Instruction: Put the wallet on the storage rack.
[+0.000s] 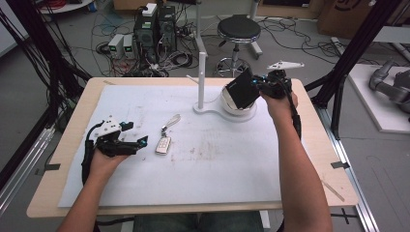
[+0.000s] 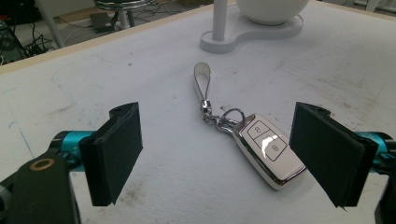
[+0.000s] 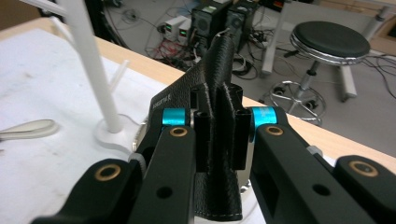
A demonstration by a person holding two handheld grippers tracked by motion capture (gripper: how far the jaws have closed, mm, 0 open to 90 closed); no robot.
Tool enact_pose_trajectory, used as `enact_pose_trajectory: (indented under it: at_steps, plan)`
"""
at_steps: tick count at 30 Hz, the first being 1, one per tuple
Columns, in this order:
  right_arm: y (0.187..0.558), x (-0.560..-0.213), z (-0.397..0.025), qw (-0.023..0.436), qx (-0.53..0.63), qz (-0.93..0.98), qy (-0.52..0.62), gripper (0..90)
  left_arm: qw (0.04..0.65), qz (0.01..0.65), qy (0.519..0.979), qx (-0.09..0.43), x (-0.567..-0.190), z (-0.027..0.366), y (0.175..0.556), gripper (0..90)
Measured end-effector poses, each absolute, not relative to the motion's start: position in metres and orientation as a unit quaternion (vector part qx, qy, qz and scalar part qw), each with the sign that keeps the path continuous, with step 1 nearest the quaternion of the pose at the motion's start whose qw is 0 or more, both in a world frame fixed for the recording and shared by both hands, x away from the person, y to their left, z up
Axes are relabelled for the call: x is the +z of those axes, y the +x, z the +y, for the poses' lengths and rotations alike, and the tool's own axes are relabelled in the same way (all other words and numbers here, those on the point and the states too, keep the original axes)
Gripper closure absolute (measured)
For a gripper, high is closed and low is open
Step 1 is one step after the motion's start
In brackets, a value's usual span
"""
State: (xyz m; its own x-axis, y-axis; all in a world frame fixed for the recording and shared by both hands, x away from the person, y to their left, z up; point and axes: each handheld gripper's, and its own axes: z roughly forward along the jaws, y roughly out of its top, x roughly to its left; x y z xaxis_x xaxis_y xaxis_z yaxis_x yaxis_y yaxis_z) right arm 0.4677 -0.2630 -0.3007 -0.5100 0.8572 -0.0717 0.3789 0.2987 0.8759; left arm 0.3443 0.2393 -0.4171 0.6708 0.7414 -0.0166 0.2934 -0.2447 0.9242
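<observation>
Wallet (image 3: 219, 93): black, grained leather, stitched

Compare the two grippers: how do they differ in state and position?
The left gripper is open and holds nothing, while the right gripper is shut on a black wallet. The left gripper rests low by the car key; the right gripper is raised over the white stand. Both have black jaws.
</observation>
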Motion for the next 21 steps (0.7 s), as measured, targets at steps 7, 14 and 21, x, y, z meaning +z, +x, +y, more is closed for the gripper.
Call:
enact_pose_trajectory:
  at_steps: [7,14,21]
  plan:
    - [0.476,-0.307,-0.267,0.287,0.423,0.75,0.419,84.7,0.512,0.339,0.758,0.22,-0.416,0.239,0.344,17.2]
    - [0.479,-0.313,-0.258,0.308,0.403,0.761,0.405,84.6,0.512,0.337,0.759,0.221,-0.415,0.238,0.343,17.2]
    - [0.482,-0.331,-0.249,0.302,0.391,0.767,0.409,84.2,0.514,0.335,0.759,0.22,-0.415,0.237,0.343,17.2]
